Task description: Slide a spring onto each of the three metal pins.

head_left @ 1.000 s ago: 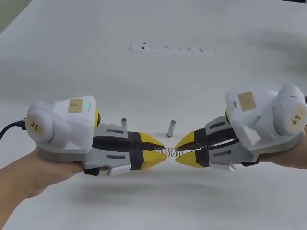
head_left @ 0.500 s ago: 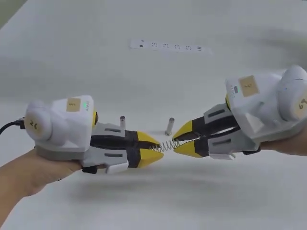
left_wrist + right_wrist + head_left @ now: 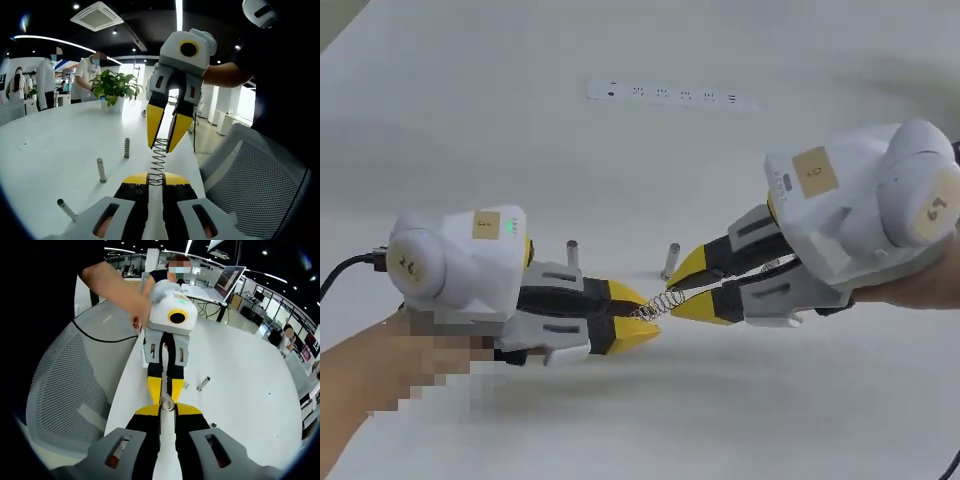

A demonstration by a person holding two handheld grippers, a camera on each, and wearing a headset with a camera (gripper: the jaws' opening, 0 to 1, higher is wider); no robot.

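A short steel spring (image 3: 660,303) hangs slanted in the air between my two grippers. My left gripper (image 3: 645,320) pinches its lower end with yellow-tipped jaws, and my right gripper (image 3: 685,290) pinches its upper end from a little higher. In the left gripper view the spring (image 3: 157,162) runs from my own jaws up to the right gripper (image 3: 162,146). In the right gripper view the spring's end (image 3: 167,404) sits between my jaws. Two metal pins (image 3: 572,252) (image 3: 672,260) stand on the white table behind the grippers. The left gripper view shows three pins (image 3: 101,170); the farthest pin (image 3: 126,148) looks ribbed.
A white power strip (image 3: 670,95) lies far back on the table (image 3: 470,130). A grey mesh chair (image 3: 250,170) stands by the table's edge. People and a potted plant (image 3: 115,85) are at the far end of the room.
The right gripper has risen and shifted left, so the spring now slants up to the right instead of lying level. The left gripper has stayed about where it was.
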